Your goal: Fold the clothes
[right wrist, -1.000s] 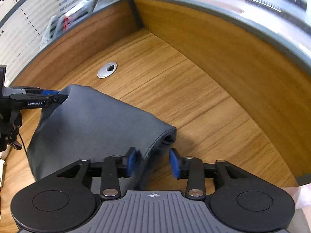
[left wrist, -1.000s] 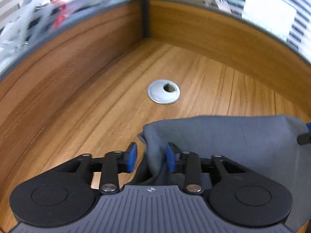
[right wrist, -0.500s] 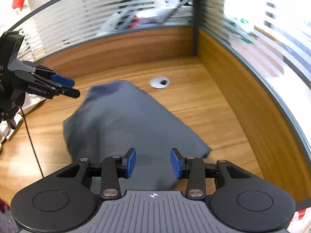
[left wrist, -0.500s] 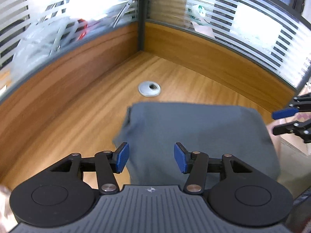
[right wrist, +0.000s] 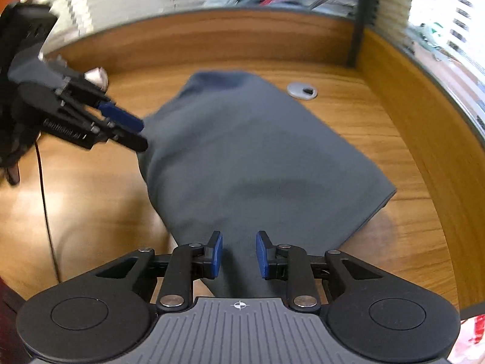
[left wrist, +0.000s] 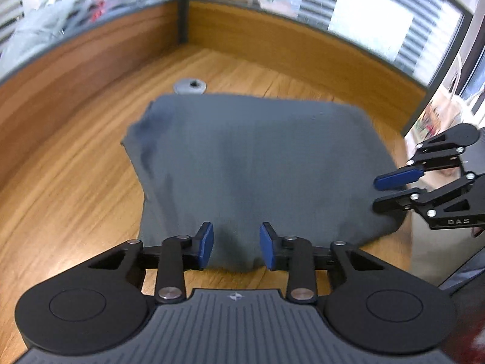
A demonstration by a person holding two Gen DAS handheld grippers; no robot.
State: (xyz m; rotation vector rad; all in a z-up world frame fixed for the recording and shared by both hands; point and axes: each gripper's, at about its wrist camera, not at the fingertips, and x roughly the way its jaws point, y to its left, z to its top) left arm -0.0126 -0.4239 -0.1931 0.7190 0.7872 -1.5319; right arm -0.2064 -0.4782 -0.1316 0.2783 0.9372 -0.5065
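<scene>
A wood-grain corner desk (left wrist: 75,166) with low wooden back panels under striped frosted glass carries the work. Nearest in the left wrist view, the left gripper (left wrist: 236,248) hangs over the near hem of a grey, rectangular folded cloth garment (left wrist: 257,163); its blue pads stand apart on either side of the fabric and the jaws are closing, with cloth between them but not yet visibly pinched. In the right wrist view the right gripper (right wrist: 238,254) is likewise poised at the garment's near edge (right wrist: 242,151), jaws closing, fabric between the pads, no firm pinch visible. The garment lies flat in the middle of the desk, its far edge just short of a round silver cable grommet (left wrist: 190,86).

To do this step well, each gripper should probably take the full thickness of the near edge at matching points, so that the layers lift together and the next fold falls square; a grip on the top layer alone would likely open the stack.

Beyond the panels, blurred clutter shows through the glass.
</scene>
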